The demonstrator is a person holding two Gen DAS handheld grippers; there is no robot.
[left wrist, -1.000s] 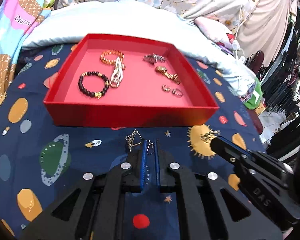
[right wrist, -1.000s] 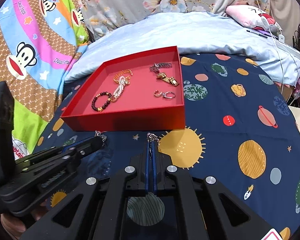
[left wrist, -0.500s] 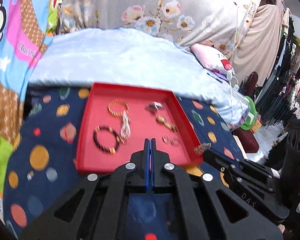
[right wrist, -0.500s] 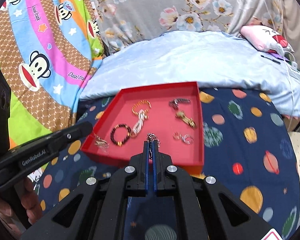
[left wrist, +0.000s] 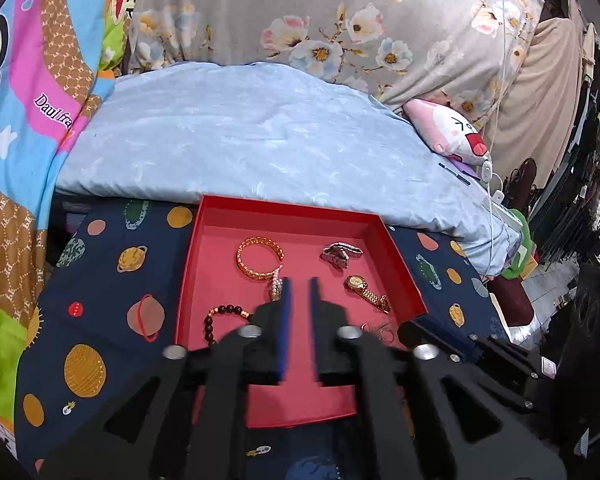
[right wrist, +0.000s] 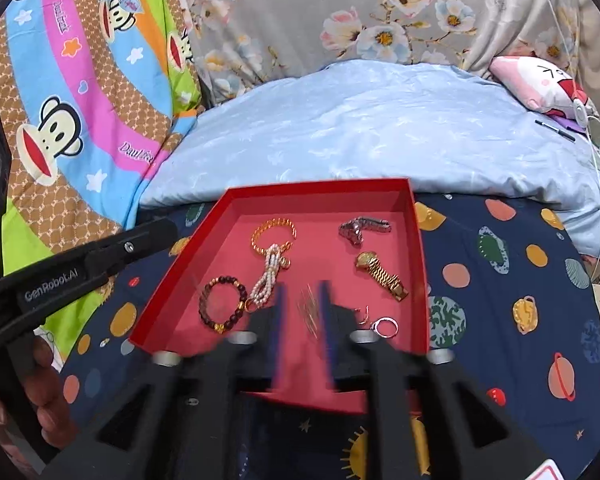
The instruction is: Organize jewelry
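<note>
Jewelry tray (right wrist: 418, 256): bracelets, watches, rings inside; left fingers (left wrist: 287, 300), right fingers (right wrist: 278, 304) apart, empty.

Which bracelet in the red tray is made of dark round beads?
The dark bead bracelet at the front left; the gold bracelet behind it is chain.

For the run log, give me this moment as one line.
stage: dropping earrings into red tray | left gripper: open over tray | right gripper: open, blurred gold earring between fingers | bracelets, watches, rings in tray
</note>
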